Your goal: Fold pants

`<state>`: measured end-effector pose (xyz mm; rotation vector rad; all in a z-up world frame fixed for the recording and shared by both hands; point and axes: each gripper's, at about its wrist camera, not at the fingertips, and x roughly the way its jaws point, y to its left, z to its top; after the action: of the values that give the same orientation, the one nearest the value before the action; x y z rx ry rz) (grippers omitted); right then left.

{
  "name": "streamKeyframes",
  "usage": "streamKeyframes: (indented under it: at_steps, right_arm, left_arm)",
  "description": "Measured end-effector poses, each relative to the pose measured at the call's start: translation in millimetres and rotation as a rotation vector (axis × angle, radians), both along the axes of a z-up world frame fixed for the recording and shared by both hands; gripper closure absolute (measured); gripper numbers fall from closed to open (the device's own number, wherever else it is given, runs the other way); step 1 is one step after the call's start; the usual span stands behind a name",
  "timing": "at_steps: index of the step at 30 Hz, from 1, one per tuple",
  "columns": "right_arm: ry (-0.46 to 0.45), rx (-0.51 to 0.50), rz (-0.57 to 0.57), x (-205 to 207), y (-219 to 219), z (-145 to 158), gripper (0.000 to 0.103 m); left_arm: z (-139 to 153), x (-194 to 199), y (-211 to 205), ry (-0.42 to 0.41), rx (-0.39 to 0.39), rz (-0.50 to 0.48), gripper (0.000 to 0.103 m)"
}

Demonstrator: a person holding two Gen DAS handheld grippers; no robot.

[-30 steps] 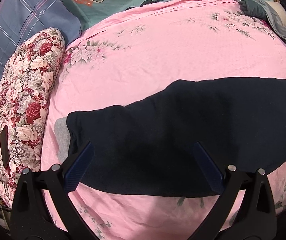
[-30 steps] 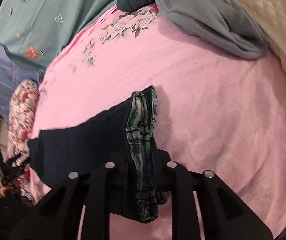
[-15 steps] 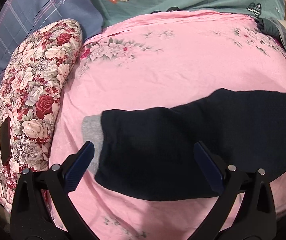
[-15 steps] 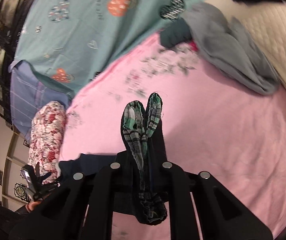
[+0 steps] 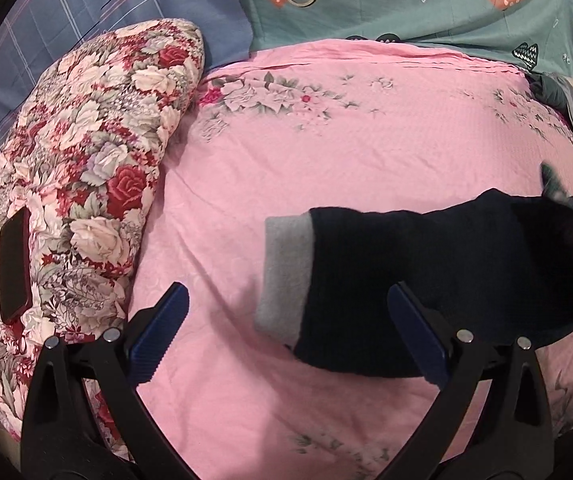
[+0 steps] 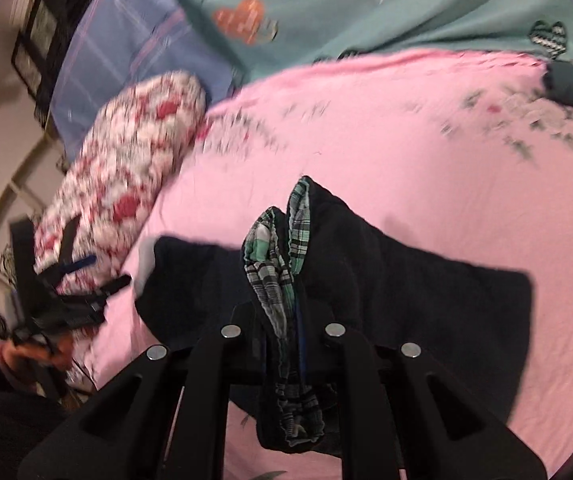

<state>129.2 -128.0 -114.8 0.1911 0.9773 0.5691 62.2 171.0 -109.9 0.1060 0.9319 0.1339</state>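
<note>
Pinching the plaid-lined waistband of the dark pants, the right gripper has its jaws nearly together on the cloth, having just closed further, and holds that end lifted above the pink bedsheet. Over the same sheet the left gripper hangs wide and empty, the grey cuff of the pants lying between its fingertips without touching them

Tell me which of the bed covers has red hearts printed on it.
The teal cover at the far edge of the bed. The pink sheet carries flowers, the blue cover only checks.
</note>
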Motion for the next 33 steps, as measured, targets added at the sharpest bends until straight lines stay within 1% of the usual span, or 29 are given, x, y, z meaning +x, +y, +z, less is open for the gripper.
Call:
streamKeyframes:
  at_steps: [2, 4, 7, 8, 9, 10, 11, 12, 14, 17, 18, 20, 21, 22, 24, 27, 28, 30, 31, 32, 33]
  right_arm:
    - [0.011, -0.057, 0.022, -3, 19, -18, 0.092]
    - [0.031, -0.092, 0.027, -3, 30, -35, 0.092]
    - [0.065, -0.130, 0.017, -1, 40, -55, 0.081]
    - [0.066, -0.130, 0.028, -2, 44, -55, 0.070]
    - [0.064, -0.129, 0.037, -4, 45, -52, 0.065]
    - [0.061, -0.129, 0.050, -6, 47, -43, 0.065]
    - [0.054, -0.109, 0.058, -8, 44, -32, 0.065]
    - [0.045, -0.083, 0.056, -10, 39, -24, 0.065]
    - [0.020, -0.016, -0.008, -14, 12, -4, 0.065]
    - [0.037, 0.032, -0.166, -14, -41, 7, 0.065]
    - [0.039, 0.025, -0.195, -14, -52, 7, 0.065]
    - [0.039, -0.045, -0.254, -13, -78, 4, 0.065]
    - [0.044, -0.061, -0.262, -13, -83, 2, 0.067]
    - [0.058, -0.056, -0.257, -14, -90, -1, 0.070]
    - [0.068, -0.041, -0.210, -14, -87, -2, 0.074]
    - [0.066, 0.020, -0.038, -17, -61, 0, 0.074]
    - [0.069, 0.042, 0.060, -19, -45, 1, 0.074]
    - [0.046, 0.003, 0.180, -24, -20, 1, 0.074]
    - [0.028, -0.044, 0.242, -30, -6, -2, 0.073]
    - [0.020, -0.081, 0.278, -32, 4, -6, 0.073]
    - [0.029, -0.097, 0.307, -32, 13, -12, 0.073]
  left_arm:
    - [-4, -2, 8, 0.007, -0.007, 0.008, 0.002]
    - [-7, -3, 11, 0.013, -0.011, 0.012, 0.002]
    - [-8, -3, 12, 0.015, -0.020, 0.001, 0.002]
    - [-8, -3, 11, 0.013, -0.020, -0.007, 0.002]
    - [-8, -2, 10, 0.012, -0.021, -0.013, 0.002]
    - [-7, -1, 9, 0.009, -0.021, -0.019, 0.002]
    - [-7, 0, 7, 0.006, -0.022, -0.023, 0.002]
    - [-6, 1, 5, 0.003, -0.026, -0.030, 0.002]
    - [-5, 3, -1, -0.003, -0.036, -0.040, 0.002]
    - [0, 6, -18, -0.016, -0.088, -0.079, 0.002]
    - [2, 6, -29, -0.018, -0.111, -0.113, 0.002]
    - [6, 6, -55, -0.031, -0.138, -0.191, 0.002]
    - [7, 6, -67, -0.038, -0.139, -0.225, 0.002]
    - [7, 5, -82, -0.044, -0.129, -0.258, 0.002]
    - [6, 5, -99, -0.038, -0.110, -0.280, 0.002]
    - [1, 2, -108, -0.013, -0.109, -0.270, 0.002]
    - [0, 0, -107, -0.006, -0.103, -0.257, 0.002]
    - [-4, -2, -98, 0.013, -0.096, -0.219, 0.002]
    - [-6, -2, -91, 0.022, -0.100, -0.198, 0.002]
    - [-7, -3, -84, 0.032, -0.111, -0.169, 0.002]
    - [-8, -4, -79, 0.036, -0.116, -0.149, 0.002]
